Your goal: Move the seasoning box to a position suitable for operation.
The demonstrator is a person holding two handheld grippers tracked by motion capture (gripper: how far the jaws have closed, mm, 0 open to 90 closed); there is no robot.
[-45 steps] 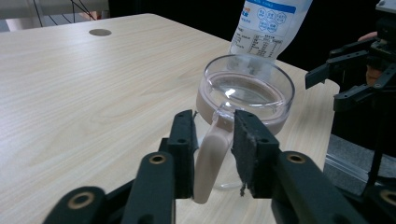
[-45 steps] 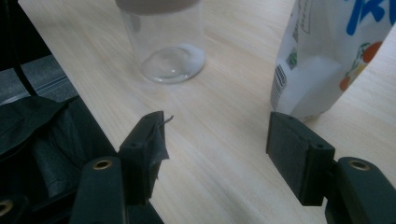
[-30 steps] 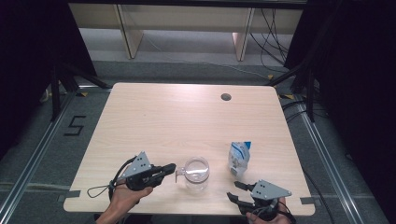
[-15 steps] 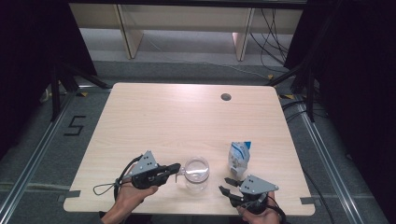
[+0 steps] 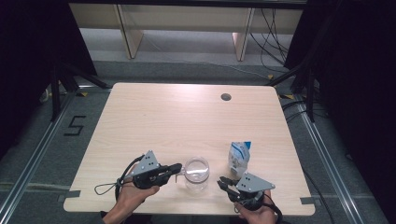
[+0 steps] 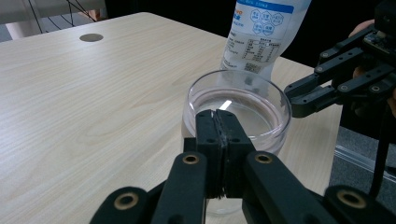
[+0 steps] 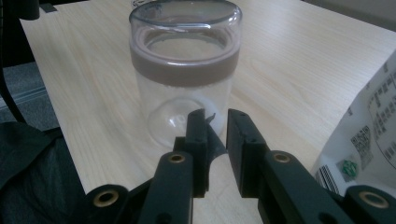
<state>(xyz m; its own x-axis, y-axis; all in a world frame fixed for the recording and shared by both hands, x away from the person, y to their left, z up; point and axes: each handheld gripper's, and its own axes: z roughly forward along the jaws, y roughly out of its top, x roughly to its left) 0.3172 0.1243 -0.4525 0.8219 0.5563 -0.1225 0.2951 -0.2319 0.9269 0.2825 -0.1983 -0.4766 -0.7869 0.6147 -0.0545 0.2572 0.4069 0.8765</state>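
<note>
Both forearms come in from the near edge of the counter. The left tool (image 5: 176,167) lies level in the left hand (image 5: 132,196), pointing rightward, jaws pressed together. The right tool (image 5: 223,183) sits in the right hand (image 5: 256,213), pointing left, its jaws just closing, a narrow gap between them.

The bench (image 5: 154,116) carries a pale wood-grain laminate, smooth and matt, with a dull sheen far from the claws. Just ahead of the left claw (image 6: 219,128) stands the jar (image 6: 236,109), clear and glossy like glass or hard plastic, smooth-walled, with a matt brownish band (image 7: 184,70) below its rim. Beyond the jar, beside the right claw (image 7: 215,121), the pouch (image 6: 264,32) looks like thin printed plastic film, white and blue, slightly shiny and creased. Both claws are black matt plastic with brass-coloured metal rivets; each bears a grey, dull plate.
</note>
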